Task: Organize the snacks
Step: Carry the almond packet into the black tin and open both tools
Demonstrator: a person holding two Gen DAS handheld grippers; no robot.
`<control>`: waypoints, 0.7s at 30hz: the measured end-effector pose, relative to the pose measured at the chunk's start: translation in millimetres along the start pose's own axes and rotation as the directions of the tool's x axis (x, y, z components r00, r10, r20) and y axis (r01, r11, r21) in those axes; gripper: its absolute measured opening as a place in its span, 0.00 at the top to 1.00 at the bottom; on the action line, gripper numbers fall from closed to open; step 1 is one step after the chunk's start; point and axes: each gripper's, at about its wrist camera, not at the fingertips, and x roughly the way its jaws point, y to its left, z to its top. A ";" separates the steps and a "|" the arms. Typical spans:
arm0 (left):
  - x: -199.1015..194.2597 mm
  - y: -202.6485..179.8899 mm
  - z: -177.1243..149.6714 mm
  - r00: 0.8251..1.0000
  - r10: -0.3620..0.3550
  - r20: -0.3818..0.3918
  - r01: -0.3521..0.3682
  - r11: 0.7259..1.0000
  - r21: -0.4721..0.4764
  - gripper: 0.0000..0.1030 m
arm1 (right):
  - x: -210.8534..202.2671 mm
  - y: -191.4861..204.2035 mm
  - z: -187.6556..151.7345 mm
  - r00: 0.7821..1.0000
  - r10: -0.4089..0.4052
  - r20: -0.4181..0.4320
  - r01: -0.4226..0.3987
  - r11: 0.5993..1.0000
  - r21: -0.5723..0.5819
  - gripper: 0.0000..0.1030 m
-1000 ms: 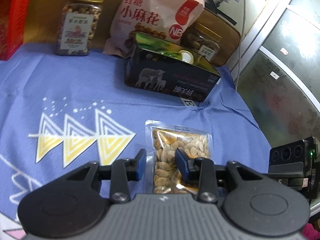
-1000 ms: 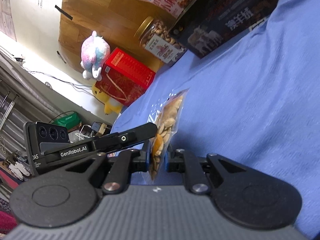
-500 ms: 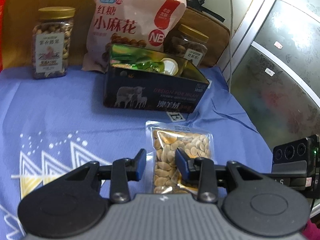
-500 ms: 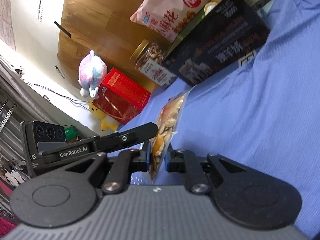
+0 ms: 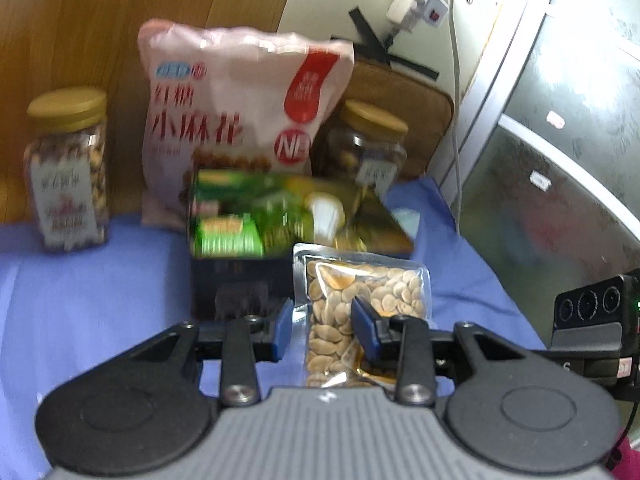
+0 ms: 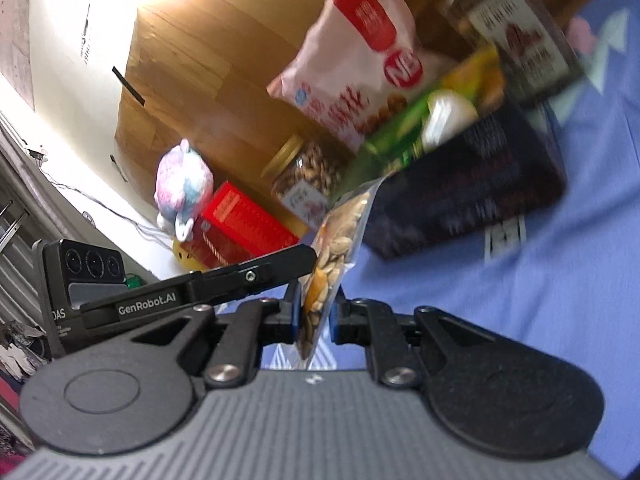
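A clear packet of seeds [image 5: 360, 300] is held in the air just in front of a dark open box [image 5: 256, 280] that holds green packets and a white cup. My right gripper [image 6: 314, 316] is shut on the packet [image 6: 332, 256], gripping its edge. My left gripper [image 5: 322, 326] is open around the packet, its blue pads on either side with a gap on the left. The box also shows in the right wrist view [image 6: 460, 196].
Behind the box stand a pink snack bag [image 5: 236, 120] and two gold-lidded nut jars [image 5: 68, 168] [image 5: 366, 144] against a wooden wall. A red box [image 6: 240, 228] and a plush toy [image 6: 180, 188] are at the far left. Blue cloth [image 5: 88, 280] covers the table.
Both grippers have moved forward and up with the packet; the dark box has come much closer and now sits directly behind the packet. The left jaws stay open, the right stay shut.
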 end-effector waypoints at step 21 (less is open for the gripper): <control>91.8 43.6 54.3 0.992 0.120 -0.037 -0.122 0.992 -0.031 0.64 | 51.4 -17.9 68.6 0.935 -0.303 0.184 0.345 0.898 -0.274 0.57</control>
